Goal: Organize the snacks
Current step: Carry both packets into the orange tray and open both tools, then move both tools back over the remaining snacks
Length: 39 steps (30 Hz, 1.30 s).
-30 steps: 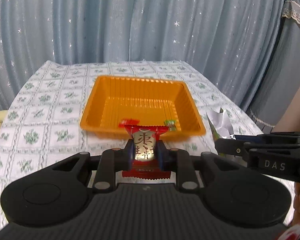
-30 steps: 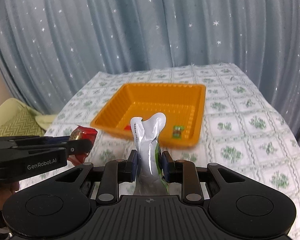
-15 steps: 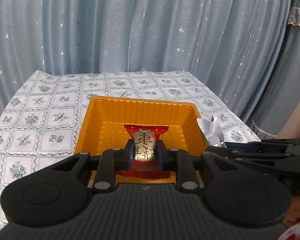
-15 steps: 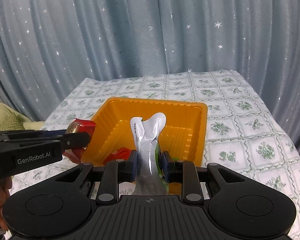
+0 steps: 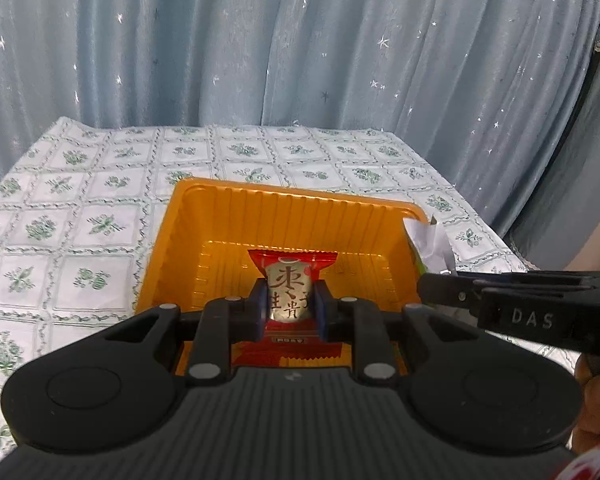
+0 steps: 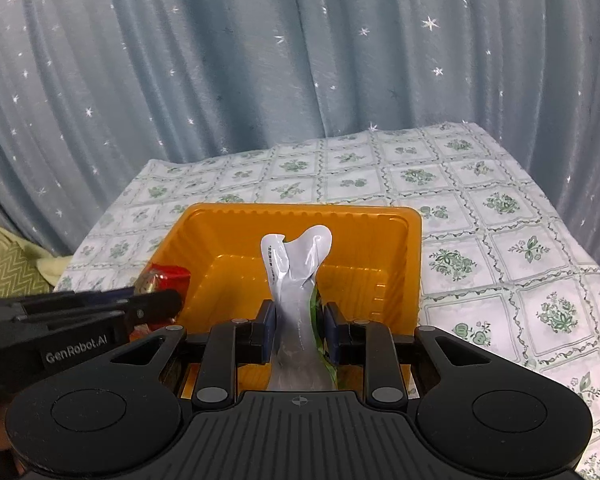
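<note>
Left claw (image 5: 288, 307) pinches the red snack packet (image 5: 289, 292) mid-body, right claw (image 6: 299, 330) the silver-green pouch (image 6: 296, 280) — both light, crinkly, probably slippery; orange tray (image 6: 414, 248) below.

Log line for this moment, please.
left gripper: shut on red snack packet | right gripper: shut on silver snack pouch | both over orange tray

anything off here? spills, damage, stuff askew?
Nothing spilled or broken. The silver packet in the right gripper is pinched at its waist, so it looks crumpled and twisted. The left gripper holds the red snack packet squarely over the orange tray.
</note>
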### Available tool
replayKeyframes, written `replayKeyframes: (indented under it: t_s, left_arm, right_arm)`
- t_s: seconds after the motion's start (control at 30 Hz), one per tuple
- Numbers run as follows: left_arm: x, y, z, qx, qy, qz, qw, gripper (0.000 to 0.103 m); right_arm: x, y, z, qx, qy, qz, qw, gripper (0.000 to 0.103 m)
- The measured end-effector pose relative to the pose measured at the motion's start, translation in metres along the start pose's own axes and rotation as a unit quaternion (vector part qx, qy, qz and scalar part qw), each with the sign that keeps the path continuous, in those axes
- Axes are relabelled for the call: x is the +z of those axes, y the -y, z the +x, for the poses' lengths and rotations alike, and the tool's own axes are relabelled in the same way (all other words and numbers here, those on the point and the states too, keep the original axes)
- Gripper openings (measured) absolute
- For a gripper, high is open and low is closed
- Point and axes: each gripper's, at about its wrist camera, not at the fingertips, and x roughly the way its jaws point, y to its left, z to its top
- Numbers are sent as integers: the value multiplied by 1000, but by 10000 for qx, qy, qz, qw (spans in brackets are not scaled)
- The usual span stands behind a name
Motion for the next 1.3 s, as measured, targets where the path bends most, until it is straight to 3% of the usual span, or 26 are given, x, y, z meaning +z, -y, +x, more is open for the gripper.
replayKeyframes:
  t_s: [0.23,0.3,0.33,0.9,0.93,1.03,1.3]
  left_arm:
    - [-3,3,21,-139,-55,-35,9999,22]
    - [-3,4,24,-128,-72,-7,9999,29]
    - [-3,4,23,-126,-63,-17,9999,33]
    - [-8,-10,2,40,56,-148,9999,40]
    - [-9,-10,1,47,61,-154,9999,41]
    - [-11,-9,-5,91,80,-127,9998,46]
    - [-18,-2,-35,161,144,-179,9996,49]
  right_arm:
    - [5,9,14,-40,-25,97,9999,26]
    - [5,10,15,-40,-38,116,9999,26]
    - [5,10,16,-38,-47,133,9999,26]
    - [7,7,25,72,-31,277,9996,27]
    - [7,7,25,110,-9,308,9995,28]
    - [6,10,21,122,50,378,9992,43]
    - [2,11,-9,88,162,511,9985,45]
